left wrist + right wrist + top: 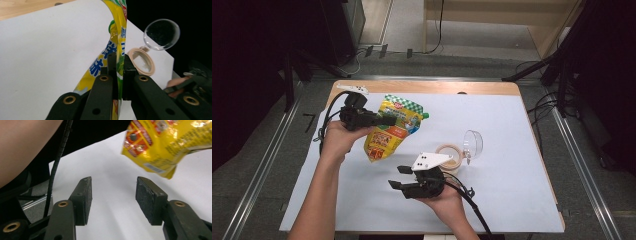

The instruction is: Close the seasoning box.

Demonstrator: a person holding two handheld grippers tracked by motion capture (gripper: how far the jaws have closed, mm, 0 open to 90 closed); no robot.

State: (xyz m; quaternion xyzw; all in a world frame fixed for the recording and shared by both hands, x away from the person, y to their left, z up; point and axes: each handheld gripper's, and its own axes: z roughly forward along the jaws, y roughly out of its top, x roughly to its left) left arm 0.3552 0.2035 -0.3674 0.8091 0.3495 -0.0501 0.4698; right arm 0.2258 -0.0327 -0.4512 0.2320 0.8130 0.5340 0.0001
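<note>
So here's my setup right now: my left gripper (384, 120) is clamped on the yellow pouch (393, 128), pinching it across the middle edge-on, and from the left gripper view you can see the film squeezed flat between the two black jaws. I've got the pouch (117, 37) lifted off the white sheet (507, 165), hanging at a tilt with its green checkered top up toward the far side and the bottom corner dangling down toward me. I think holding it mid-body like that keeps both ends free, so the other hand has something to grab. My right gripper (398, 176) sits lower and nearer to me, jaws apart with nothing between them, pointed at that dangling bottom corner; in the right gripper view the corner of the pouch (162, 147) floats above and past the pads, not touching yet. My guess is the next bit is bringing that corner into the open jaws. Off to the right on the sheet are a roll of tape (450, 156) lying flat and a clear lid (473, 144) standing on edge just beside it, both well apart from the pouch, so they're out of the way for now.
</note>
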